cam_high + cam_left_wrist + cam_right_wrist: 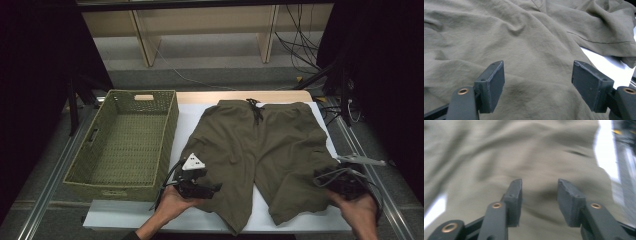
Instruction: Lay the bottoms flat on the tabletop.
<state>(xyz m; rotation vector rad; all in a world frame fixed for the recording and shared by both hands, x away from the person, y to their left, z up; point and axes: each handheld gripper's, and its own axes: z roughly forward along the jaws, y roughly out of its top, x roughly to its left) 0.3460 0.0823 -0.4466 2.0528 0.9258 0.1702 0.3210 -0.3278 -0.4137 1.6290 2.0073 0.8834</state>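
The counter [190,117], covered by a white sheet, is carrying everything shown. A woven green basket [170,135] is sitting along its left side, handle slots showing in the far and left walls. Just beside the basket, a pair of olive-green shorts [260,145] is lying spread flat across the middle and right of the counter, waistband and dark drawstring [256,111] pointing away from the person and both legs reaching toward the near edge. A strip of white sheet is showing between the two leg hems.

The left hand [172,202] is holding the left tongs [212,190] over the outer part of the left-hand leg, near its hem; a grey three-cornered plate [193,162] is riding on top of them. In the left gripper view, the left tongs [537,82] are standing released, jaws wide apart, with wrinkled fabric lying beyond and beneath them and nothing pinched between the pads.

The right hand [357,210] is holding the right tongs [327,177] at the outer edge of the right-hand leg. In the right gripper view, which is blurring, the right tongs [539,202] are standing partly parted, fabric showing through the gap and no cloth caught between the pads; they are released.
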